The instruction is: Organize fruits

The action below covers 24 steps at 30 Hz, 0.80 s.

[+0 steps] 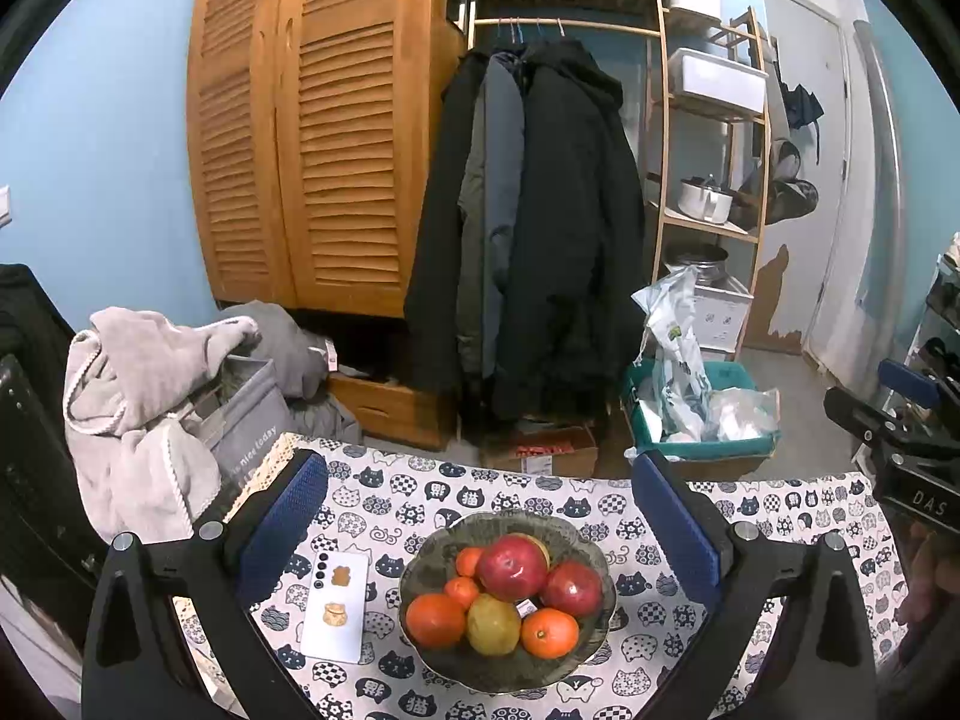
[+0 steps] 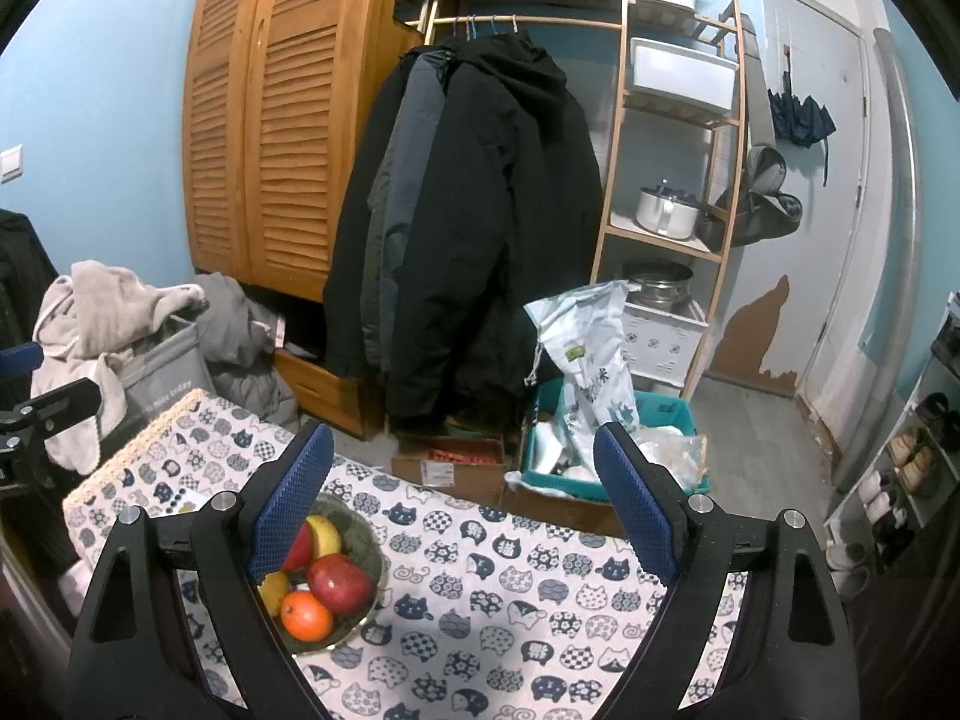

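A dark glass bowl (image 1: 594,636) sits on the cat-print tablecloth (image 1: 780,528). It holds two red apples (image 1: 513,567), several oranges (image 1: 549,633) and a yellow-green pear (image 1: 493,624). My left gripper (image 1: 480,516) is open and empty, held above and just behind the bowl. My right gripper (image 2: 462,492) is open and empty over the cloth, to the right of the bowl (image 2: 369,546). In the right wrist view its left finger (image 2: 288,504) hides part of the fruit; an orange (image 2: 306,615) and a red apple (image 2: 339,585) show.
A white phone (image 1: 336,606) lies on the cloth left of the bowl. The right gripper's body (image 1: 900,450) shows at the right edge of the left wrist view. Behind the table are a laundry basket with clothes (image 1: 150,408), hanging coats (image 1: 540,228), a teal crate (image 1: 702,420) and shelves.
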Motion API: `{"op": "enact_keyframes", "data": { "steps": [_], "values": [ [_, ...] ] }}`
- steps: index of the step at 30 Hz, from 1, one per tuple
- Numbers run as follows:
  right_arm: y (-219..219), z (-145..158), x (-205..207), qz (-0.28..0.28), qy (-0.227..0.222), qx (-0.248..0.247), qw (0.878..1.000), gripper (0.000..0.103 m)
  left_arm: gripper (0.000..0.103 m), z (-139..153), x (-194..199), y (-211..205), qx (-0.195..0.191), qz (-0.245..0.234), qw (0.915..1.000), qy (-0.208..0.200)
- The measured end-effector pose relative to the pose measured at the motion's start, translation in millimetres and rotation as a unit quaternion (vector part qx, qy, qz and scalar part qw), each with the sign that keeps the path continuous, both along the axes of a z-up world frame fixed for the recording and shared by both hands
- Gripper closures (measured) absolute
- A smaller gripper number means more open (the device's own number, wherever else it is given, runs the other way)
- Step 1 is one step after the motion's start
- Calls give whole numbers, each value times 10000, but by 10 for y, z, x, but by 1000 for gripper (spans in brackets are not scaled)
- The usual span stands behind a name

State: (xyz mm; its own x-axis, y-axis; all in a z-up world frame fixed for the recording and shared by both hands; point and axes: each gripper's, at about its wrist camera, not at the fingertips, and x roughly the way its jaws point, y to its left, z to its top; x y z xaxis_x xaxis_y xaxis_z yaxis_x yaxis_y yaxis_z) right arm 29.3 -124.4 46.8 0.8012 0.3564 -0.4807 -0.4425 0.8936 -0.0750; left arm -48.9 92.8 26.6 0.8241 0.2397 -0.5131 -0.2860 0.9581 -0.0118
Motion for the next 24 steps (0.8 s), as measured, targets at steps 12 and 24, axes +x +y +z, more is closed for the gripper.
{"op": "enact_keyframes", "data": {
  "steps": [12,24],
  "values": [
    [-11,9,1,-3,-15,1,10000,16,1,0,-1,1,4,2,10000,-6],
    [-12,5,-3,-2,-16,1,10000,16,1,7,-5,-17,10,20,10000,-6]
  ]
}}
